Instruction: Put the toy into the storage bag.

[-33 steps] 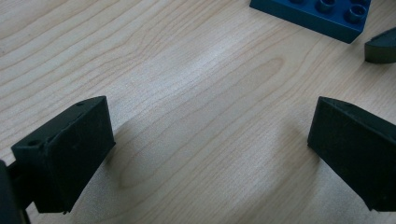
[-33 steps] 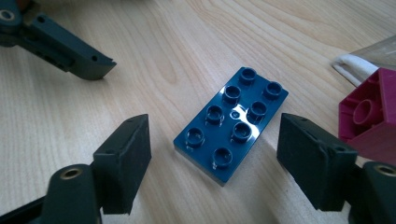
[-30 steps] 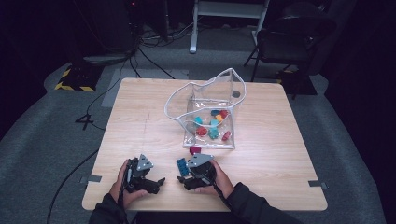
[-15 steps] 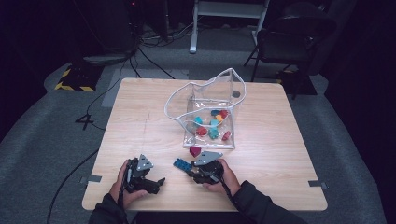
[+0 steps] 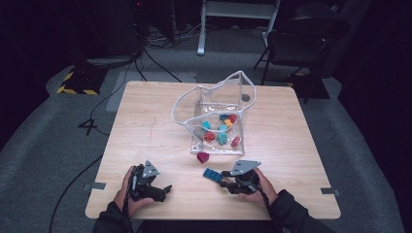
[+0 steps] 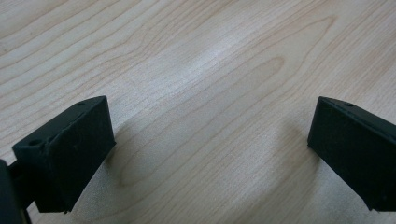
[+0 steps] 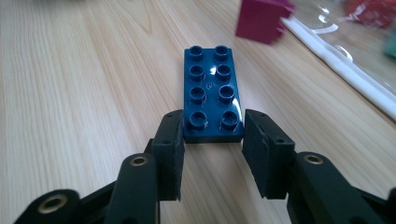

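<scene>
A dark blue studded plate [image 7: 210, 88] lies flat on the wooden table [image 5: 145, 121]. My right gripper [image 7: 212, 135] has just closed its jaws, and its pads press on the sides of the plate's near end. In the high view the blue plate [image 5: 212, 174] sticks out to the left of the right gripper [image 5: 224, 179], near the table's front edge. My left gripper [image 5: 163, 191] rests at the front left. The left gripper [image 6: 210, 140] stands open over bare wood with nothing between its jaws.
A magenta brick [image 5: 203, 157] stands just beyond the plate, the same magenta brick [image 7: 261, 21] at the top of the right gripper view. Behind it a clear plastic bag [image 5: 214, 114] holds several coloured bricks. A dark chair [image 5: 301, 43] stands past the table's far right corner.
The right gripper has closed on the blue plate and slid to the right along the front of the table, taking the plate with it. The left hand has kept still.
</scene>
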Tool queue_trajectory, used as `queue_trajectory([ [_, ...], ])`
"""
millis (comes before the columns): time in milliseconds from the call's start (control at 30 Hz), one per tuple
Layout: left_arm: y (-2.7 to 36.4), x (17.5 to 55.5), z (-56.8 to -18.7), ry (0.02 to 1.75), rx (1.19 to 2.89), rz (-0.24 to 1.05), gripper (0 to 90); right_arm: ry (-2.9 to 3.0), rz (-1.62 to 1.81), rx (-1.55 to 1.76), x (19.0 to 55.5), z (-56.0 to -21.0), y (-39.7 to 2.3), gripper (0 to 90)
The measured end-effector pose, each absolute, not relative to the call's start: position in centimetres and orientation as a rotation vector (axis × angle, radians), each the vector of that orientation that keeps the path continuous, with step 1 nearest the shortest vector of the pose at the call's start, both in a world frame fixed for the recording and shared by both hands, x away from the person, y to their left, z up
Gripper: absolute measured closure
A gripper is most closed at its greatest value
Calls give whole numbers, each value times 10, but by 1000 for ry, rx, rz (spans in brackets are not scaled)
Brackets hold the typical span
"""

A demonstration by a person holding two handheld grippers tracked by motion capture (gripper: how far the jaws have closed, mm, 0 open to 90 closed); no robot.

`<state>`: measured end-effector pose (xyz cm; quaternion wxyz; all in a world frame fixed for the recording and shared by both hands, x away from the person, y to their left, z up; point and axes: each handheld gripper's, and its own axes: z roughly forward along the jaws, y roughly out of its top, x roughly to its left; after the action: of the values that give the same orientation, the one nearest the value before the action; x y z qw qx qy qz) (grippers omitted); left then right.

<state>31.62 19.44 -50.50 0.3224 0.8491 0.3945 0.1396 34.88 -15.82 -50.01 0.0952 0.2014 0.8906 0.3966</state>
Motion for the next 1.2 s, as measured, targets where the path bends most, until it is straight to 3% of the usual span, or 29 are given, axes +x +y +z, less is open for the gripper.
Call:
queue_trajectory([
  [100,194,316,-505,1036,2229,366,5,2625,1171,613,345,-500,-180,587],
  [333,194,317,-505,1034,2228,364,4,2586,1137,662,352,-502,-198,305],
  [700,194,317,-505,1031,2231,364,3,2598,1166,612,350,-504,-166,281],
  [867,195,317,-505,1030,2231,363,2,2619,1167,638,355,-504,-161,293],
  [967,195,317,-505,1031,2232,362,2,2609,1194,620,354,-503,-162,482],
  [1033,194,317,-505,1031,2231,362,2,2622,1201,591,352,-503,-162,557],
  [1200,194,317,-505,1031,2230,360,2,2621,1207,592,352,-502,-164,594],
])
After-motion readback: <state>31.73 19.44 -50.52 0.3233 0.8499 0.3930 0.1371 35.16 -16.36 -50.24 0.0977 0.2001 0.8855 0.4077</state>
